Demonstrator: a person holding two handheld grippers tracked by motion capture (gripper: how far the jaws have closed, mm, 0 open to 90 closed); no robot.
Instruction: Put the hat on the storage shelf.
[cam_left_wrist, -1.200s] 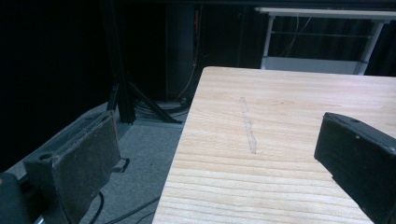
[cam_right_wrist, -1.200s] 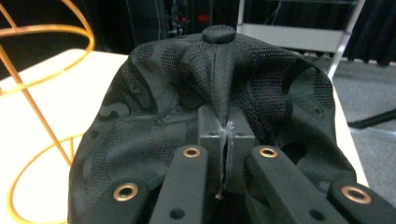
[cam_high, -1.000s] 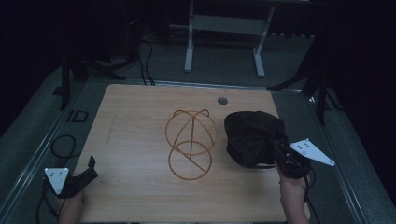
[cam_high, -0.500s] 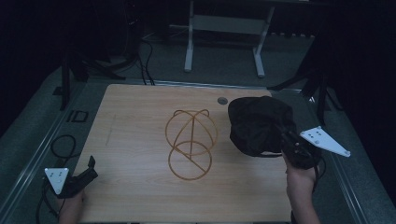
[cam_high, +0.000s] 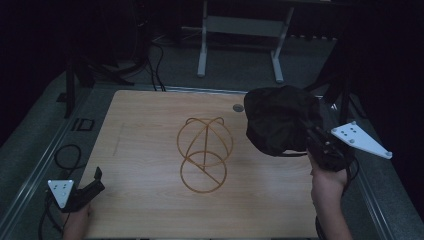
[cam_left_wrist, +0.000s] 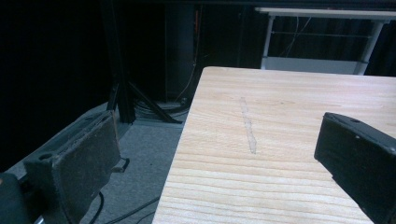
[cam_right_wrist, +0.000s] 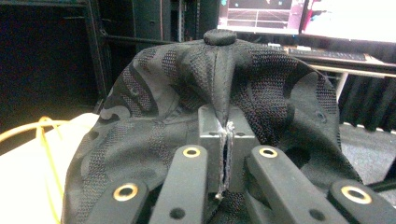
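Item, black cap (cam_high: 280, 125): my right gripper (cam_high: 320, 145), jaws pinched tight on its fabric, has lifted it off the counter (cam_high: 150, 150) since a second ago, now airborne right of the wire stand (cam_high: 204, 152), likely its destination; left gripper (cam_high: 87, 190) idle, jaws wide, empty.

Black gripper (cam_high: 314, 137), brass-ringed screws

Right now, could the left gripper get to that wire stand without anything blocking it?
Probably yes. The left gripper sits open at the table's near left corner, and only bare table lies between it and the wire stand. The cap hangs in the right gripper, off to the side.
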